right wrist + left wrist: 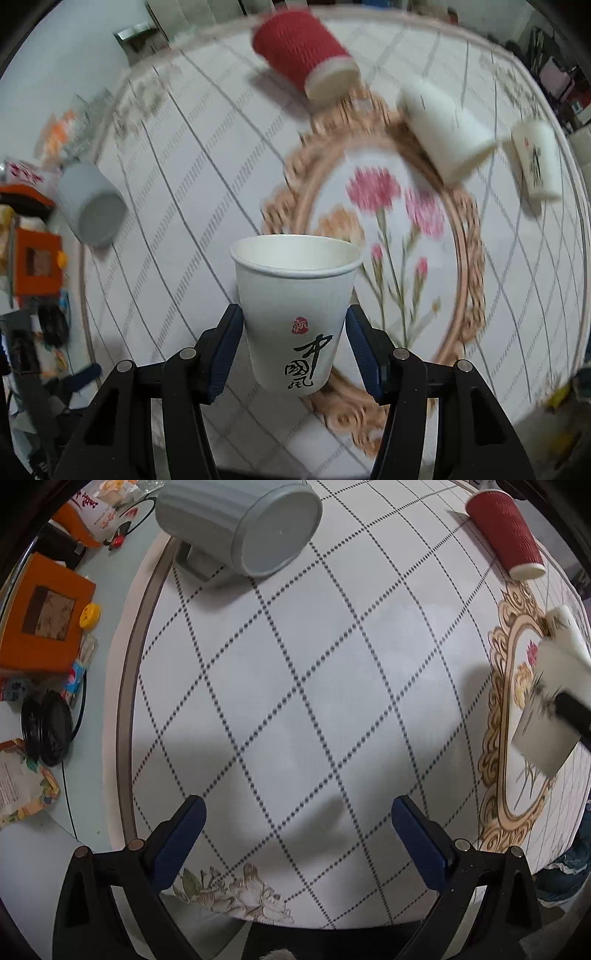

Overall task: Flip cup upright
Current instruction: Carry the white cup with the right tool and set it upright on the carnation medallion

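My right gripper [294, 328] is shut on a white paper cup [295, 306] with black calligraphy, held mouth-up above the round table; the view is motion-blurred. The same cup shows blurred at the right edge of the left wrist view [550, 701]. My left gripper [297, 825] is open and empty, low over the checked tablecloth [295, 683]. A grey mug [240, 524] lies on its side at the far left. A red ribbed cup [504, 528] lies on its side at the far right.
In the right wrist view a plain white cup [443, 129] and a printed white cup [537, 160] lie on their sides at the far right. An orange box [40, 620], cables and packets sit on the surface left of the table.
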Available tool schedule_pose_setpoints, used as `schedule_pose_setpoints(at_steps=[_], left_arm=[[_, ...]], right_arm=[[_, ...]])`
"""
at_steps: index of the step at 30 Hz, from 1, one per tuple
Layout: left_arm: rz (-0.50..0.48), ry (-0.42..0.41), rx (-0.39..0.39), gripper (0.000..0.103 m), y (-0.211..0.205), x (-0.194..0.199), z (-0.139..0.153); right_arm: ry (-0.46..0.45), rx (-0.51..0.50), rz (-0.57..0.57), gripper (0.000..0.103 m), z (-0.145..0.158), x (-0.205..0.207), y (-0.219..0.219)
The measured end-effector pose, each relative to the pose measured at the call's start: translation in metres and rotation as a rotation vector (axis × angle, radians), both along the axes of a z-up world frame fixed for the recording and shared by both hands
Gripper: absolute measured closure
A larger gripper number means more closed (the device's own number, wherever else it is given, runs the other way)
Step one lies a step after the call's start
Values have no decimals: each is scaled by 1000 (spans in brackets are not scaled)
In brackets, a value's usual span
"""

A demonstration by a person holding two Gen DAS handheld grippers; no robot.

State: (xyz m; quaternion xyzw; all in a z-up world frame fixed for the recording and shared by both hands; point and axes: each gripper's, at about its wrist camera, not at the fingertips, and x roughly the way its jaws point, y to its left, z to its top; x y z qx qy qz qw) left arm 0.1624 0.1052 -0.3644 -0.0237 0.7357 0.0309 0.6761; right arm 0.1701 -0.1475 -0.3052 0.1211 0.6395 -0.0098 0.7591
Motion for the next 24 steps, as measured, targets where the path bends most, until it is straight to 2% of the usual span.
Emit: schedule_pose_setpoints(at_steps=[4, 7, 12, 15, 24], left_arm=[[-3, -15, 11, 0, 0, 28, 0], [-20, -33, 35, 0, -2, 50, -3], [-60, -60, 70, 0, -6, 70, -9], [-83, -67, 82, 0, -8, 76, -12], [-134, -86, 90, 0, -25, 57, -14]], right_arm=[[-199, -53, -4, 43, 16, 10, 4], [-327, -122, -15, 43, 16, 20, 13], [-464, -203, -37, 43, 3, 30, 19], [-473, -221, -23, 43, -6, 28, 23], [-448, -210, 12, 41, -22, -7, 23]])
